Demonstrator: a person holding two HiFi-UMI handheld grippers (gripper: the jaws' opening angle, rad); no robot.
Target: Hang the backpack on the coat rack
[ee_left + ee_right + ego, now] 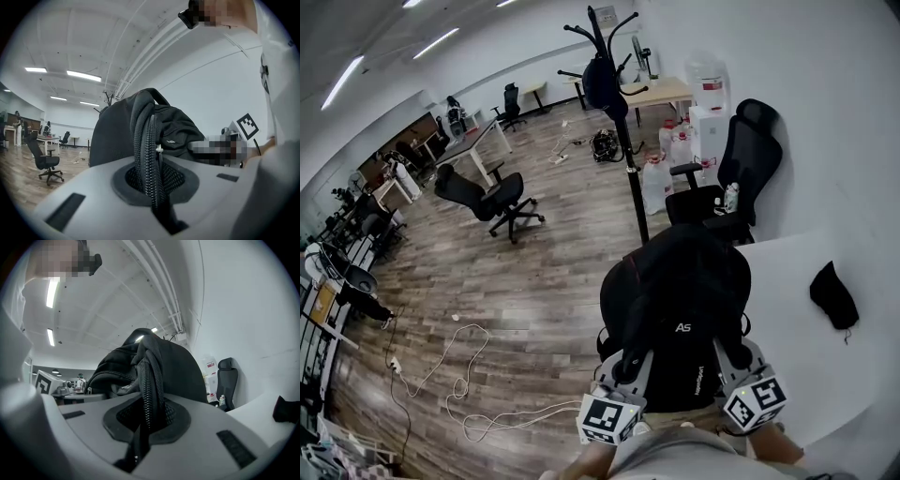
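A black backpack [675, 314] hangs in the air in front of me, held between both grippers. In the left gripper view, my left gripper [153, 190] is shut on a padded mesh shoulder strap [146, 140] that runs up to the bag's body [176, 126]. My right gripper [143, 425] is shut on the other strap [151, 380] in the same way. From the head view the left gripper [626, 367] and right gripper [733, 361] sit low on either side of the bag. The black coat rack [619, 112] stands beyond the bag, with a dark item [602, 82] hanging from it.
A white table [797, 347] is at the right with a small black object [832, 295] on it. A black office chair [736, 178] stands between table and rack. Water jugs [658, 180] sit by the rack's base. Another chair [487, 197] and cables [469, 375] lie on the wood floor at the left.
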